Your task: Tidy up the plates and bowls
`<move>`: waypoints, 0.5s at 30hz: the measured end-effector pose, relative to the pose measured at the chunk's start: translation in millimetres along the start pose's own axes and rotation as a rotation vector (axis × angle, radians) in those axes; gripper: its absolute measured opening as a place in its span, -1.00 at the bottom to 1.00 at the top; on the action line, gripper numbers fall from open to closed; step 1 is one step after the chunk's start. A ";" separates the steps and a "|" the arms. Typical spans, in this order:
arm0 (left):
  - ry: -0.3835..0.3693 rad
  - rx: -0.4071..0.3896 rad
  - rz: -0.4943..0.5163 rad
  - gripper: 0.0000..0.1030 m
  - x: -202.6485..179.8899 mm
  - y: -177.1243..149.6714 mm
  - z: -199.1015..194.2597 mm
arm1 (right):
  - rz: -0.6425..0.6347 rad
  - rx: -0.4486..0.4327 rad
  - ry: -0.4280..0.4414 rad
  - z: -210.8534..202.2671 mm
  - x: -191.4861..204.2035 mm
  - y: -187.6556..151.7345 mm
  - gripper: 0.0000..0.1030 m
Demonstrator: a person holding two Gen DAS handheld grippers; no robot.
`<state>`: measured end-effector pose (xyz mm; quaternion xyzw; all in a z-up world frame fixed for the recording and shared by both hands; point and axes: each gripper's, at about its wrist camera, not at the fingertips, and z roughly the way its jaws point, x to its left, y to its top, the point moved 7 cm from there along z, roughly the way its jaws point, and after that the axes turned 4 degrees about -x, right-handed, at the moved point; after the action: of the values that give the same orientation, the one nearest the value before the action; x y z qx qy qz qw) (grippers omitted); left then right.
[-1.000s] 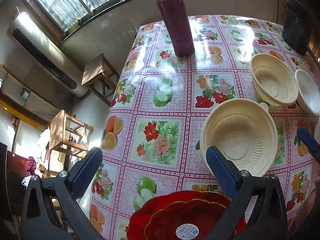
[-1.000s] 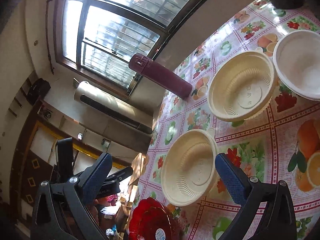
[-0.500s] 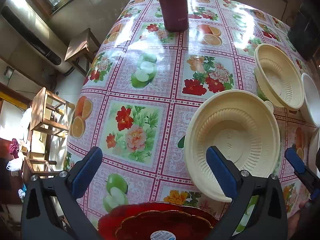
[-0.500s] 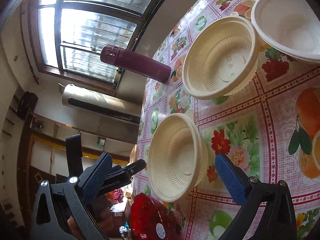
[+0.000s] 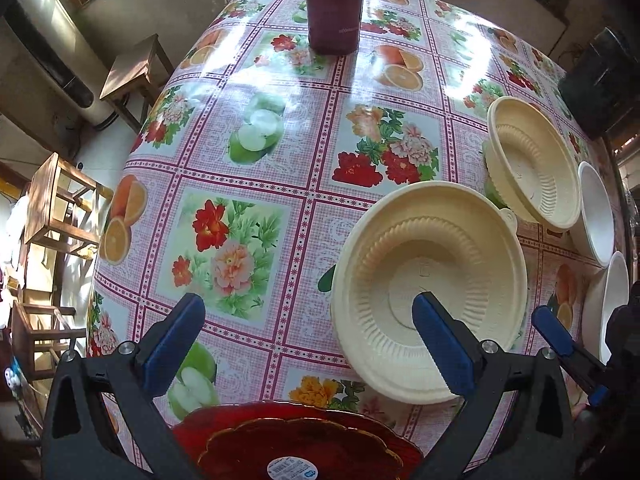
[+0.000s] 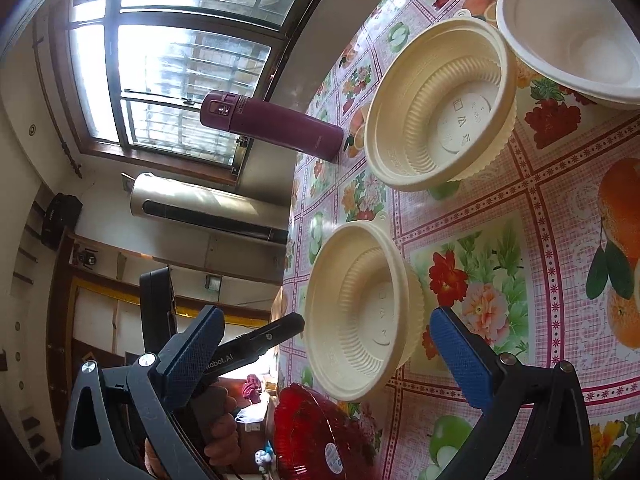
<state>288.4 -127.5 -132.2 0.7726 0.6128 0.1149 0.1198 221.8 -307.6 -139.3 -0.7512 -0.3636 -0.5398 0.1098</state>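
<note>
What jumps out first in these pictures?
The loud fruit-and-flower tablecloth, then two ribbed cream bowls side by side on it. A dark red plate sits at the near edge below the open left gripper, and a maroon flask stands at the far side.

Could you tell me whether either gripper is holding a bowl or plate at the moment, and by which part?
Nothing is held. The left gripper and right gripper are both open, near the closest cream bowl.
</note>
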 end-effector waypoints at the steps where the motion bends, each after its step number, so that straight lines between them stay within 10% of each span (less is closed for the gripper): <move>1: -0.005 -0.005 0.003 1.00 -0.9 0.4 -0.3 | 0.005 -0.001 0.003 -1.7 0.0 0.6 0.99; 15: -0.068 -0.032 0.043 1.00 -11.7 -3.0 -11.1 | 0.008 -0.033 -0.011 -3.1 -1.5 2.9 0.99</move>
<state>279.4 -137.7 -123.1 0.7871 0.5896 0.1009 0.1506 221.3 -312.1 -138.8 -0.7573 -0.3523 -0.5411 0.0977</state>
